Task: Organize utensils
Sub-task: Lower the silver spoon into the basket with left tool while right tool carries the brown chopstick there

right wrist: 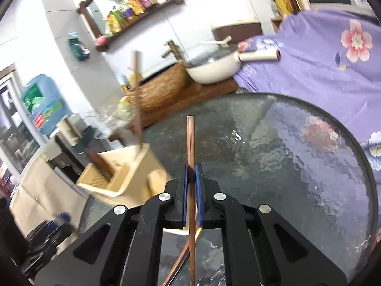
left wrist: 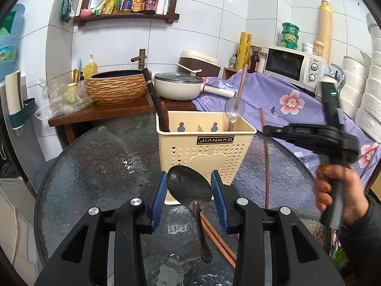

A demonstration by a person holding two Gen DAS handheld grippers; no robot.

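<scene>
In the left wrist view my left gripper point(left wrist: 189, 174) is shut on the bowl of a dark metal spoon point(left wrist: 190, 190), whose handle hangs down toward the camera. Just beyond it a cream utensil caddy point(left wrist: 204, 147) stands on the round glass table point(left wrist: 95, 166). The caddy holds a clear plastic spoon point(left wrist: 234, 109), a black-handled utensil point(left wrist: 152, 95) and a chopstick. To its right a hand carries my right gripper point(left wrist: 266, 130), shut on a brown chopstick point(left wrist: 266, 162) that stands almost upright. The right wrist view shows that gripper point(right wrist: 191, 166) clamping the chopstick point(right wrist: 190, 138), with the caddy point(right wrist: 119, 178) at lower left.
More brown chopsticks point(left wrist: 216, 236) lie on the glass under the left gripper. Behind the table are a wooden counter with a ribbed basin point(left wrist: 116, 88), a white pan point(left wrist: 178, 85), a purple floral cloth point(left wrist: 273, 100), a microwave point(left wrist: 293, 65) and stacked white bowls point(left wrist: 366, 95).
</scene>
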